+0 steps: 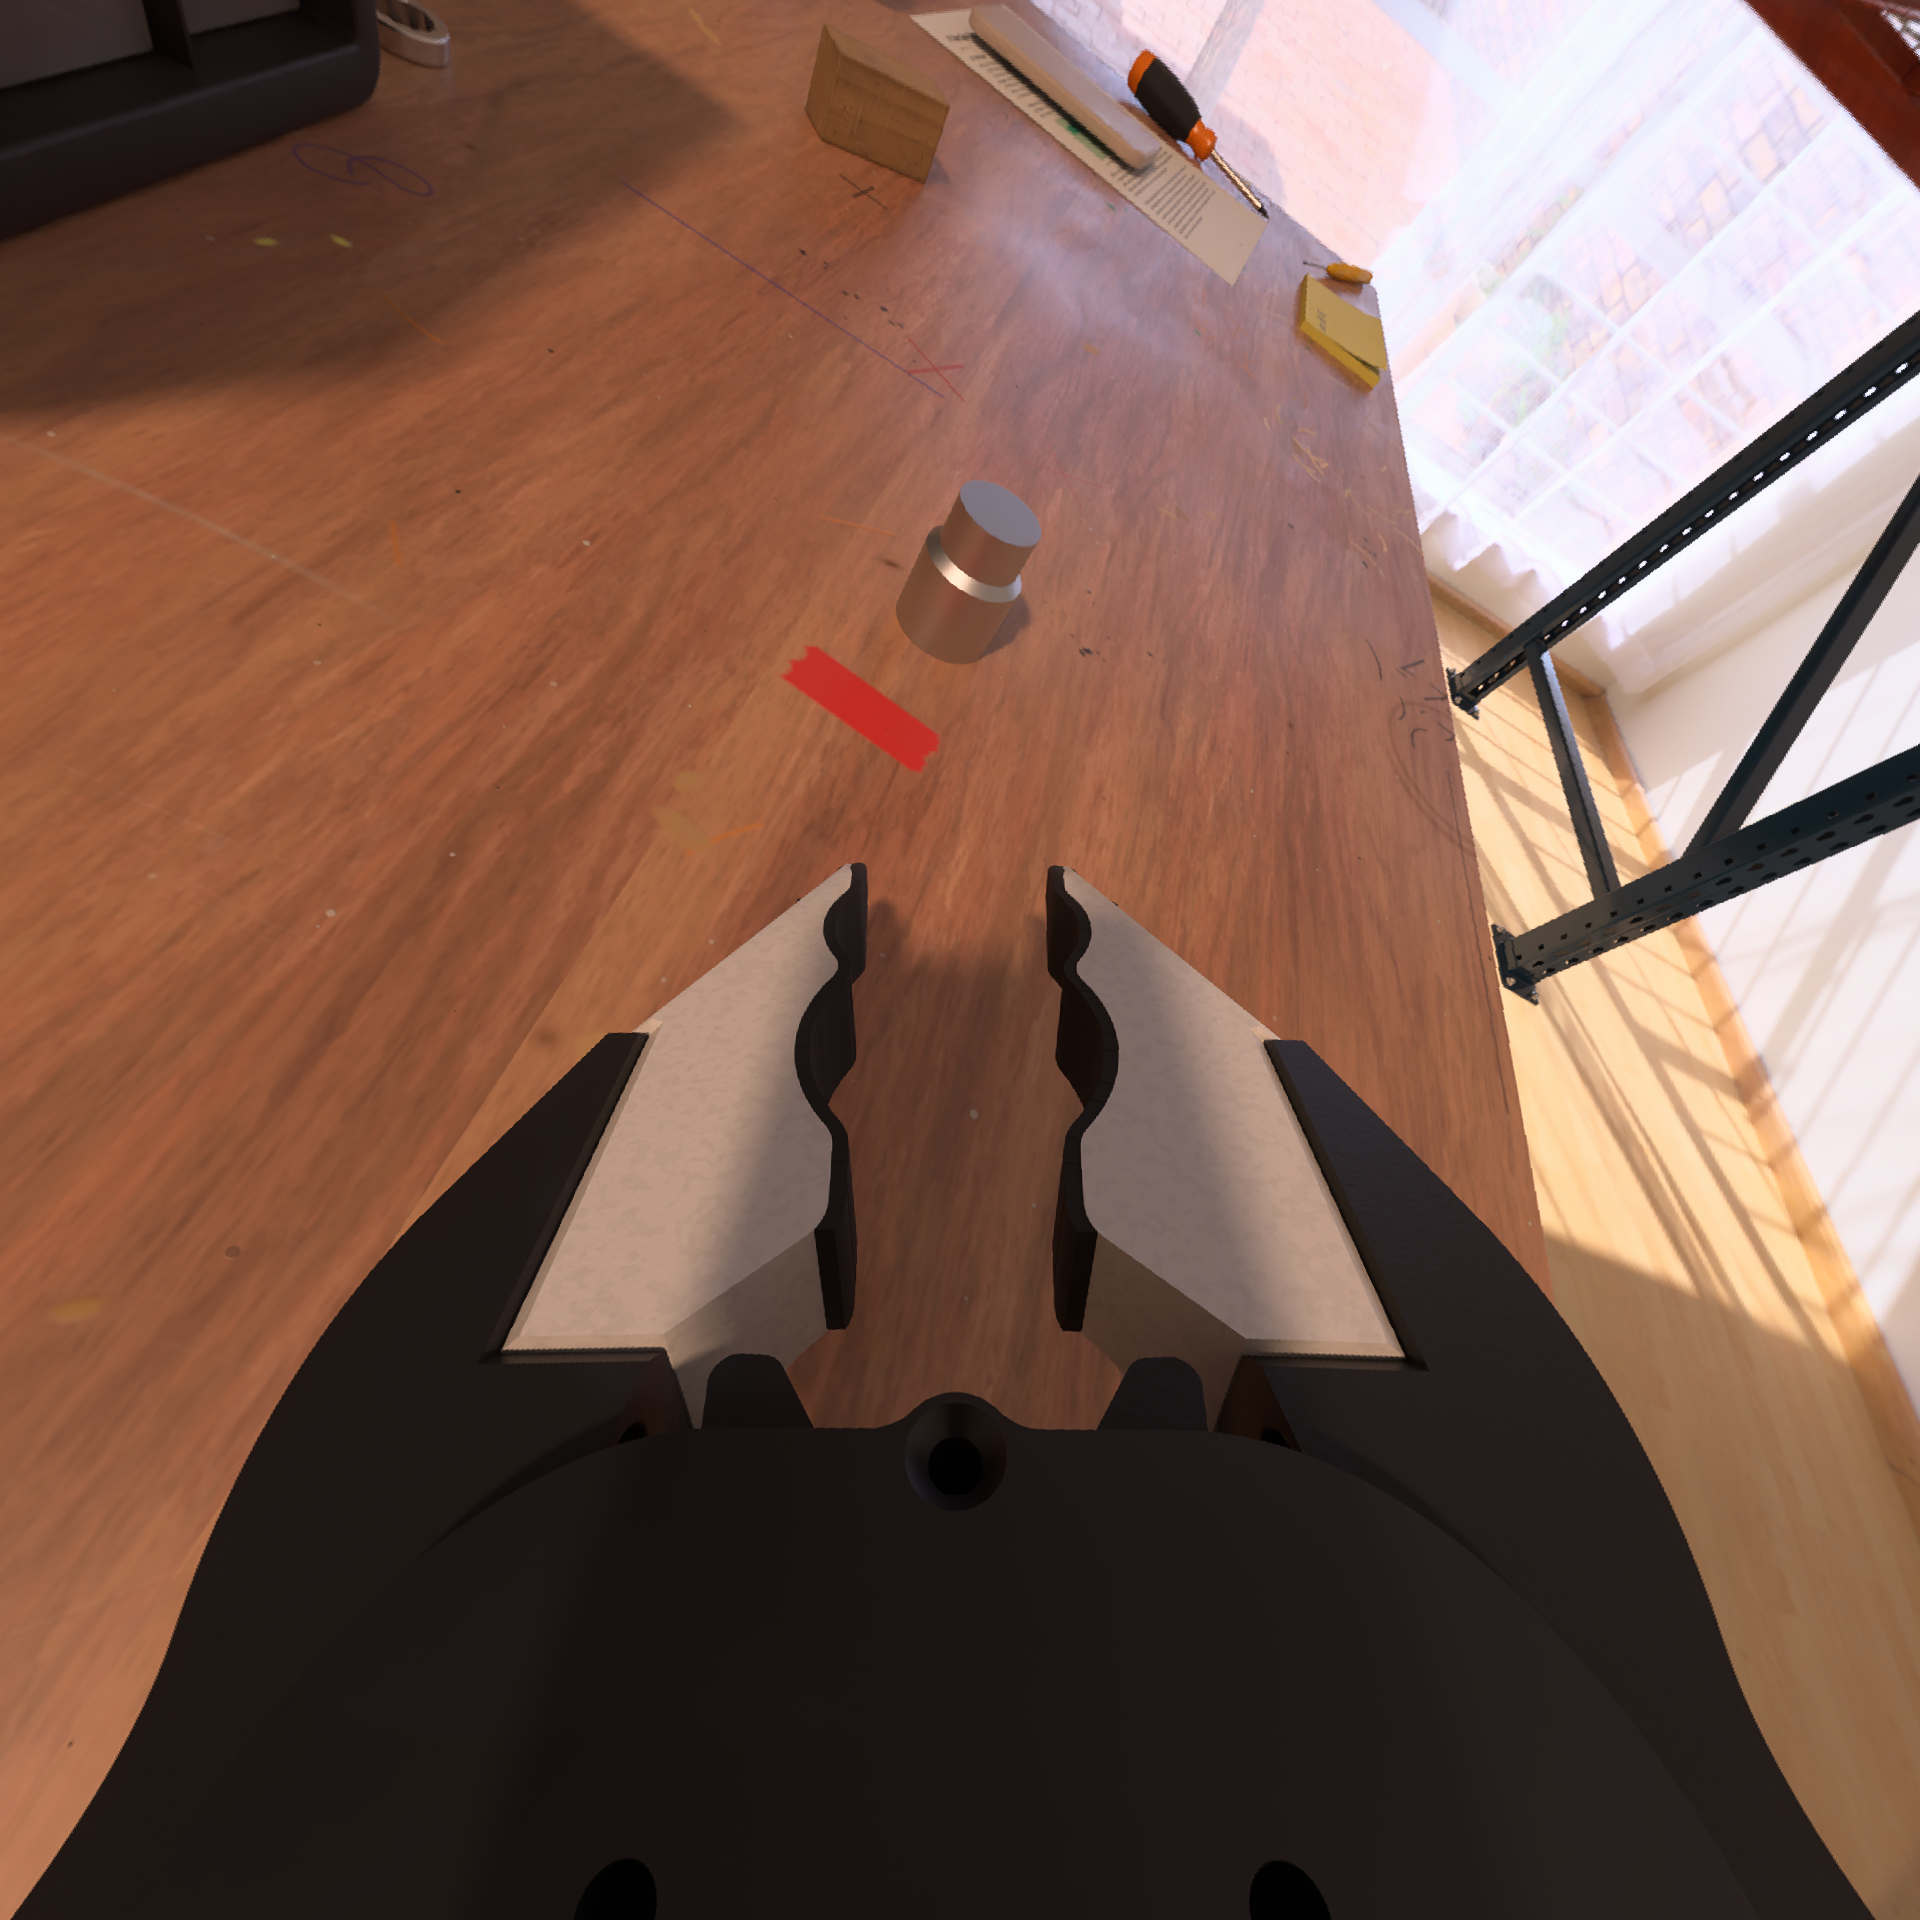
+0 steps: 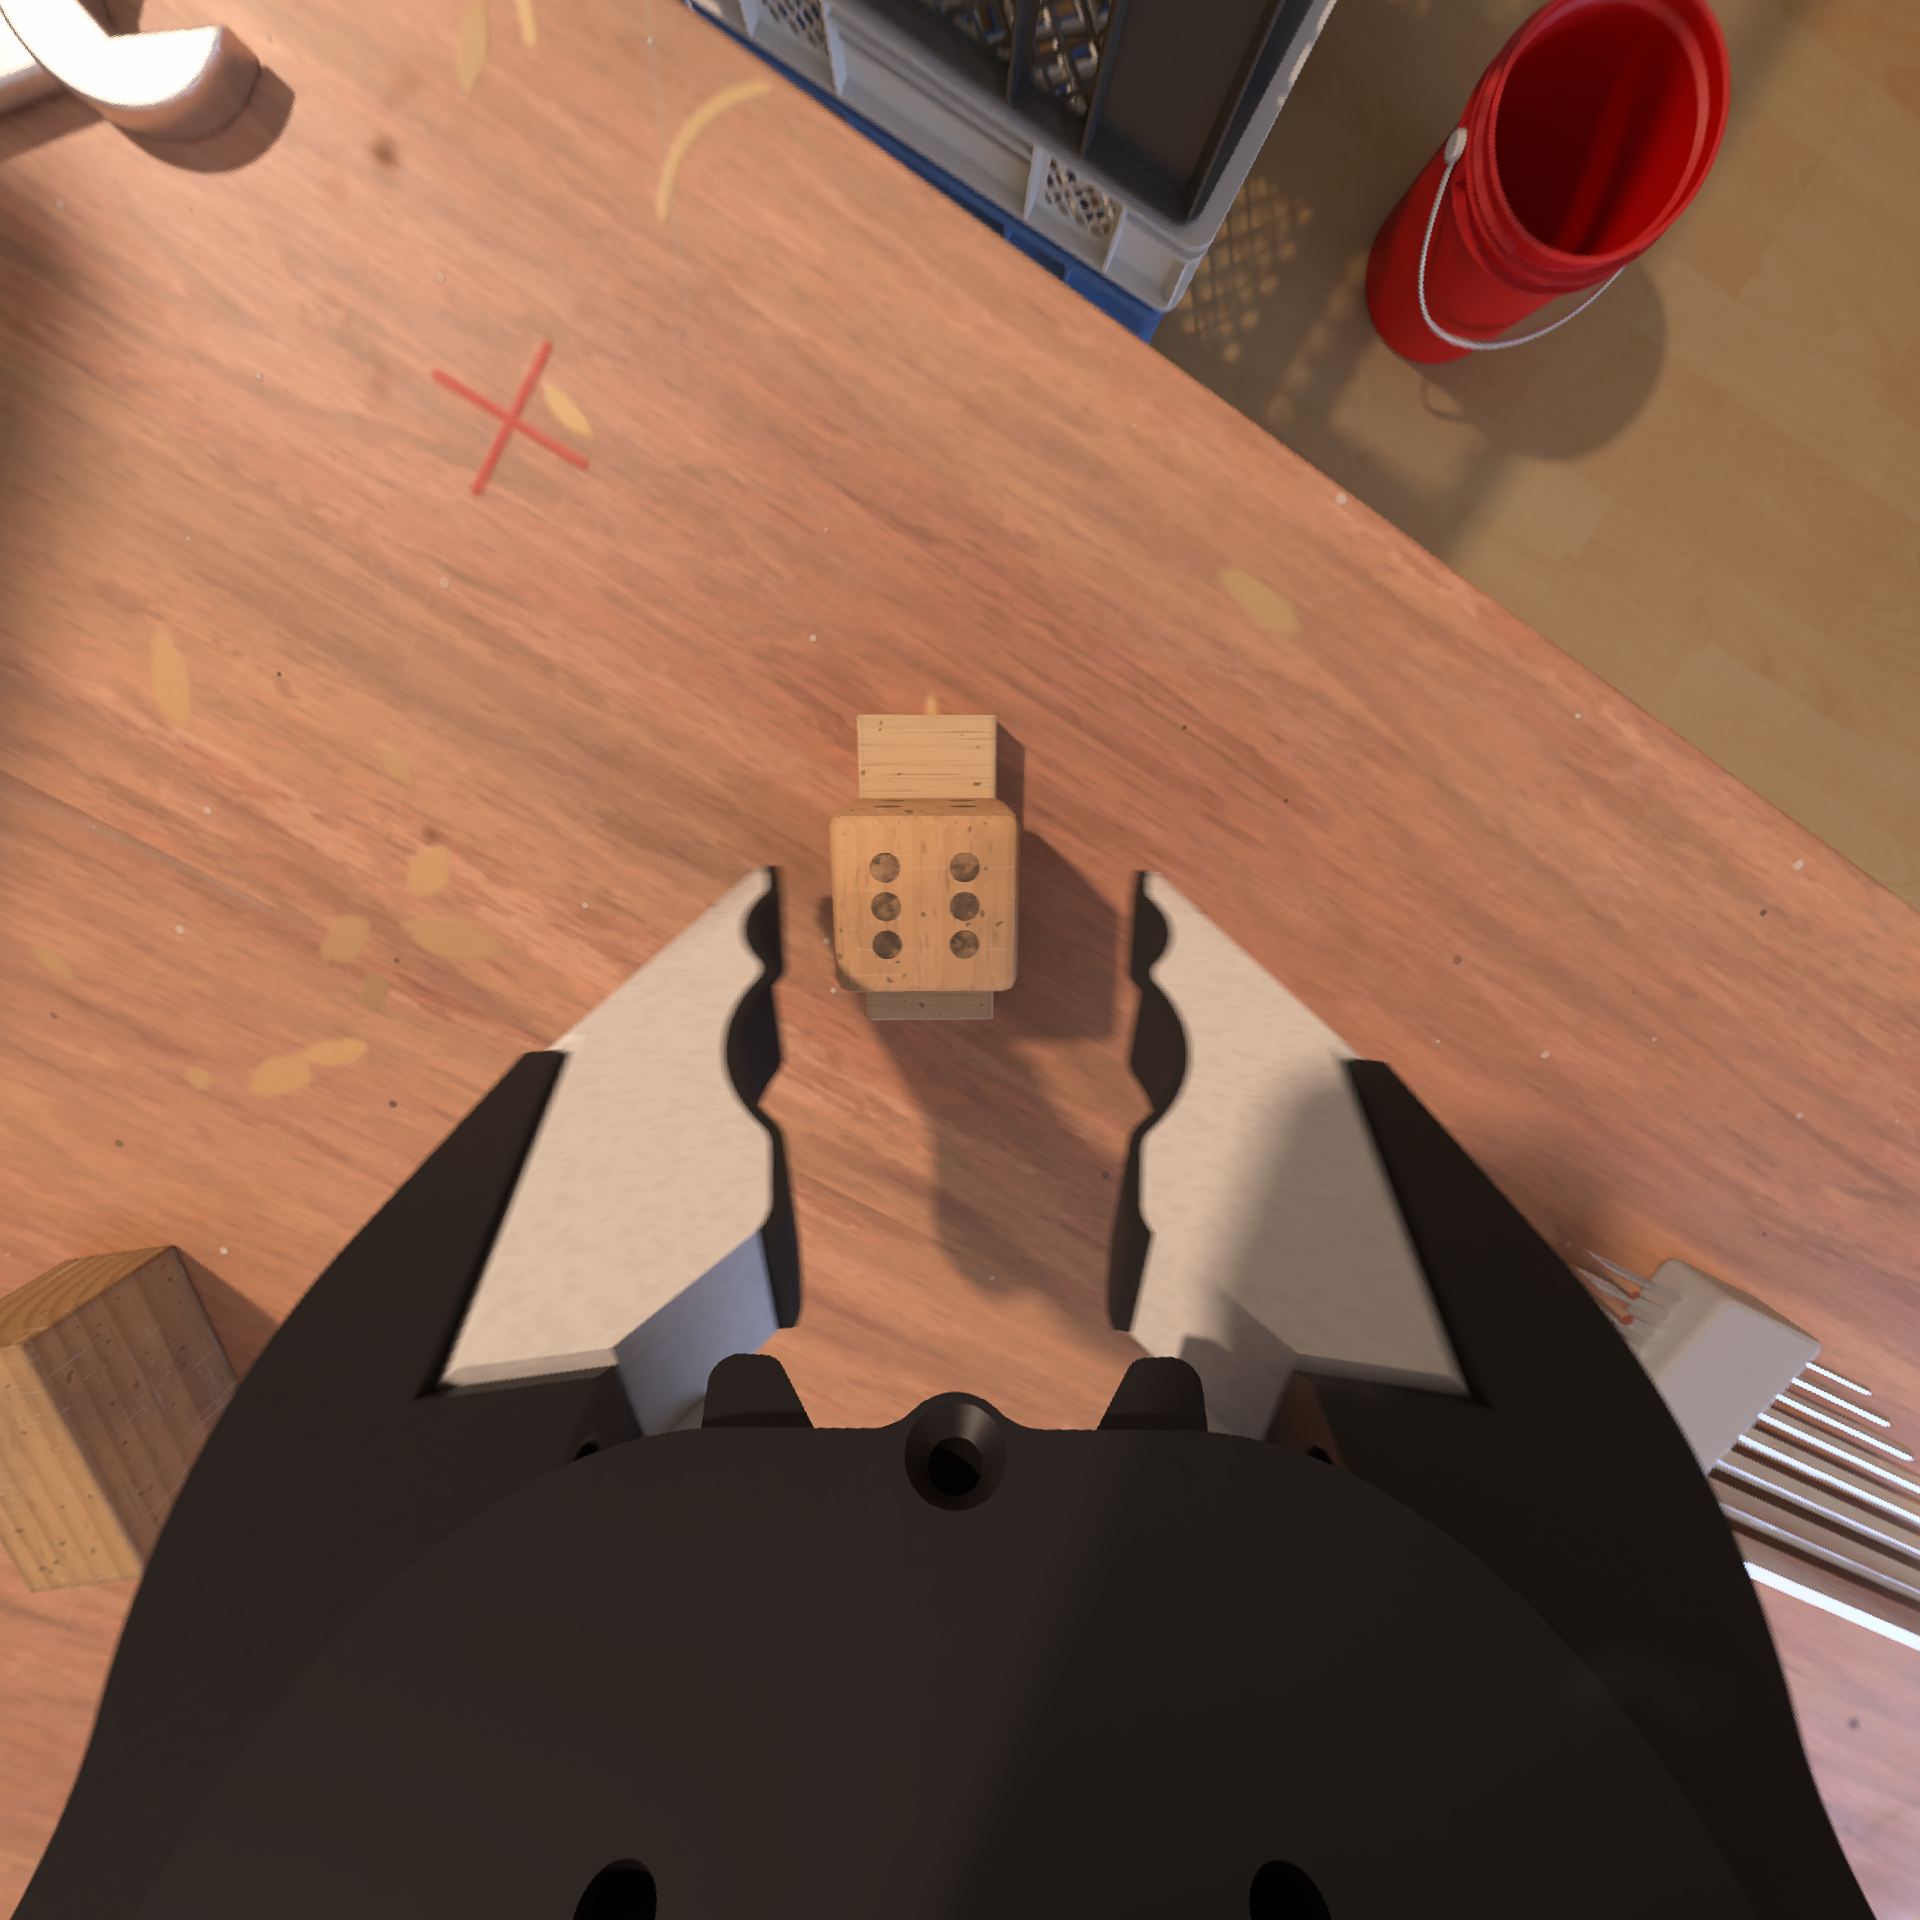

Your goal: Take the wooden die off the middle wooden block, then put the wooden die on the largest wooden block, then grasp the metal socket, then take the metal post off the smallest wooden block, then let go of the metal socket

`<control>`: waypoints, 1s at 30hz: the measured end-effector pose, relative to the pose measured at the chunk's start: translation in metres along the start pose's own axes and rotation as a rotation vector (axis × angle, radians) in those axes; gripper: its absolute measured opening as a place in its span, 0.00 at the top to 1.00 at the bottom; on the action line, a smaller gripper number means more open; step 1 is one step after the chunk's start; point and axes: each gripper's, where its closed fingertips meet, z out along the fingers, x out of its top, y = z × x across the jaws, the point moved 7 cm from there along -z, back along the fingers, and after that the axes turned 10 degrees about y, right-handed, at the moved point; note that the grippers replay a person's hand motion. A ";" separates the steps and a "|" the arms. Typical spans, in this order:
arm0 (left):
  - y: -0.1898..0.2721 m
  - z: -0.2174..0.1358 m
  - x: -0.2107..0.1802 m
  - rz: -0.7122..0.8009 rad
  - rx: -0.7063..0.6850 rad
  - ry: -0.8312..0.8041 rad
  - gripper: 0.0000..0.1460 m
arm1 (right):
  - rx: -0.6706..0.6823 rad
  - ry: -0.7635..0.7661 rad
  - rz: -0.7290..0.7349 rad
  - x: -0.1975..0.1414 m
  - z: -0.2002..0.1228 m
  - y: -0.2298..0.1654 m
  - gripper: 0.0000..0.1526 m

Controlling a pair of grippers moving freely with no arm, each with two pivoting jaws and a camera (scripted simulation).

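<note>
In the right wrist view the wooden die (image 2: 923, 899), six pips up, sits on a small wooden block (image 2: 925, 753) that sticks out beyond and under it. My right gripper (image 2: 956, 878) is open and empty, above the die, with one fingertip on each side of it. A bigger wooden block (image 2: 94, 1423) lies at the lower left. In the left wrist view a stepped metal cylinder (image 1: 966, 571) stands on the table ahead of my left gripper (image 1: 956, 878), which is open and empty. A wooden block (image 1: 878, 104) stands farther off.
Red tape (image 1: 862, 707) lies just before the cylinder. A screwdriver (image 1: 1174, 104), paper (image 1: 1195, 203), a yellow pad (image 1: 1340, 327) and a black tray (image 1: 156, 83) lie at the far end. The table edge (image 1: 1455, 727) runs on the right. A red bucket (image 2: 1558, 177) and a crate (image 2: 1039, 104) stand off the table.
</note>
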 end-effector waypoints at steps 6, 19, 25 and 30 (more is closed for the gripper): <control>-0.001 0.004 0.003 -0.003 -0.005 0.017 0.77 | -0.003 0.047 -0.021 -0.003 -0.004 -0.001 0.75; -0.001 0.003 0.004 -0.007 -0.014 0.032 0.77 | -0.022 0.601 -0.033 0.073 -0.182 -0.050 0.78; -0.001 0.002 0.004 -0.003 -0.020 0.039 0.77 | -0.083 0.757 -0.081 0.113 -0.302 -0.087 0.78; 0.000 0.002 0.004 0.001 -0.019 0.045 0.78 | -0.182 0.823 -0.119 0.142 -0.384 -0.104 0.78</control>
